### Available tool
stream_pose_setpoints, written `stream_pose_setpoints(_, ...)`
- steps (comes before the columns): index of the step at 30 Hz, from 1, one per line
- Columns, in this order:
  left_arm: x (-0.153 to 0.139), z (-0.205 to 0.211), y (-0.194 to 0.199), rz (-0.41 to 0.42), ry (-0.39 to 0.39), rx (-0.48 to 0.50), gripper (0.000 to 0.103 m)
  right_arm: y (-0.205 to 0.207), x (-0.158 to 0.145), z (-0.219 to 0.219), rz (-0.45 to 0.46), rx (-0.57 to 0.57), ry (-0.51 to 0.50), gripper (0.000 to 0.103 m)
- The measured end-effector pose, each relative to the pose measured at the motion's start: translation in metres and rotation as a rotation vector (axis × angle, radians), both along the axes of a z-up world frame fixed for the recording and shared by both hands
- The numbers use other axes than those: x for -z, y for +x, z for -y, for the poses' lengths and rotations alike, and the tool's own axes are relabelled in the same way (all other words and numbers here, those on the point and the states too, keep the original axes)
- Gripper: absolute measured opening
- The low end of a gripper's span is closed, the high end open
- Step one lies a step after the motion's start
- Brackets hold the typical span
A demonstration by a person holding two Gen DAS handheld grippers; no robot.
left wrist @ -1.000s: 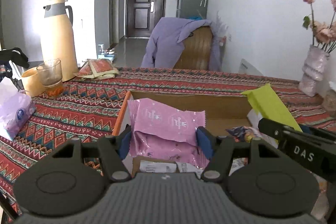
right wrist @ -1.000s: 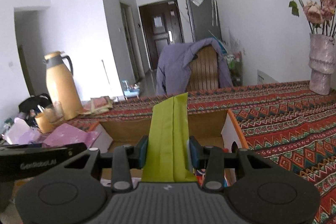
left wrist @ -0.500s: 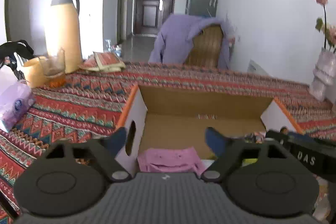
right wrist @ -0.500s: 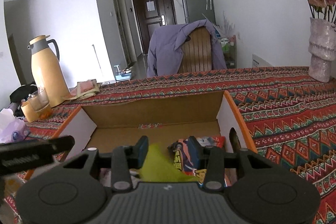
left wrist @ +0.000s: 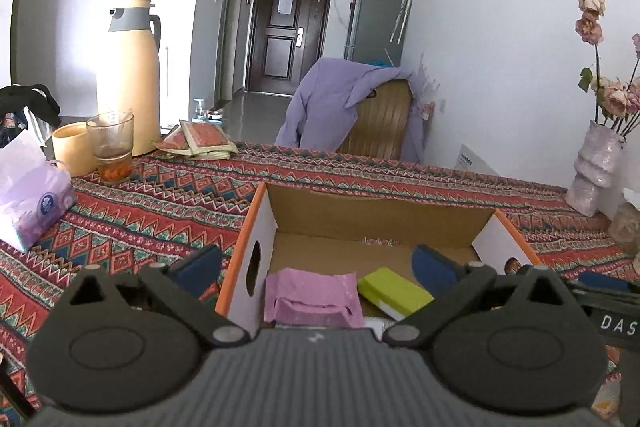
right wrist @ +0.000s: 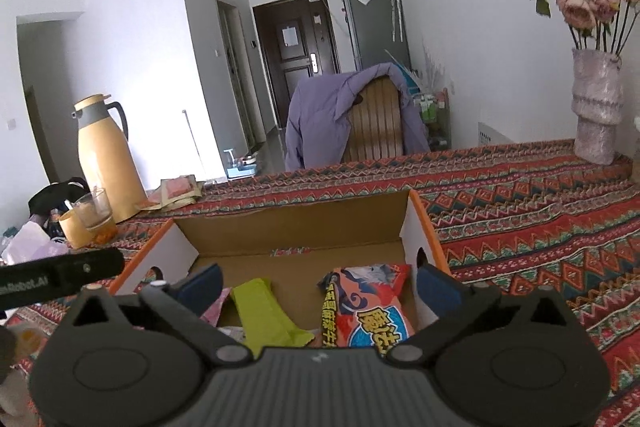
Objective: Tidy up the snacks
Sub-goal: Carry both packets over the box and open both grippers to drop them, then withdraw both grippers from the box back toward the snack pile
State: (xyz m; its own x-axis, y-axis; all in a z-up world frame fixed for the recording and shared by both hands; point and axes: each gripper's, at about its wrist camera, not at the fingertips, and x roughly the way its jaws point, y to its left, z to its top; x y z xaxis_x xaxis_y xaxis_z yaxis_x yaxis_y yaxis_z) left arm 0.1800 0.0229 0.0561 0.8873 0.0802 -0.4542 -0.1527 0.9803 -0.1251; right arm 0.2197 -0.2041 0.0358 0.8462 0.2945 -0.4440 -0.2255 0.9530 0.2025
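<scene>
We note left gripper (left wrist: 316,263) and right gripper (right wrist: 316,281) jaws opening wide, empty; pink foil snack packet (left wrist: 312,297) and lime-green flat packet (right wrist: 266,311) lie in open brown cardboard box (left wrist: 376,209).

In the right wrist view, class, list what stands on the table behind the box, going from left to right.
Mug → glass → thermos → packets → vase
</scene>
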Motion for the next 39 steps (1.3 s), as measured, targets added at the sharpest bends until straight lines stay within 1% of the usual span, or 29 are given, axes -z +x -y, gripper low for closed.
stream_pose_setpoints(3,-0.001,-0.002,-0.01,0.005,-0.009,0.008,0.103,-0.014,-0.004,0.002,0.02,0.002,-0.015,0.103)
stream_pose_setpoints(10,-0.007,-0.001,-0.047,0.052,-0.019,0.02,0.103,-0.05,-0.011,0.008,0.052,-0.012,-0.02,0.103)
stream_pose_setpoints(20,-0.002,0.005,-0.098,0.058,-0.034,0.069,0.103,-0.106,-0.006,0.023,0.075,-0.032,-0.02,0.103)
stream_pose_setpoints(23,0.002,0.006,-0.111,0.053,-0.042,0.085,0.103,-0.118,0.0,0.027,0.063,-0.04,-0.024,0.103)
stream_pose_setpoints(32,0.019,0.019,-0.143,0.027,-0.006,0.107,0.103,-0.147,0.018,0.037,0.031,-0.026,-0.048,0.103)
stream_pose_setpoints(39,0.03,0.023,-0.159,-0.03,0.03,0.092,0.103,-0.159,0.026,0.039,0.012,-0.031,-0.044,0.103)
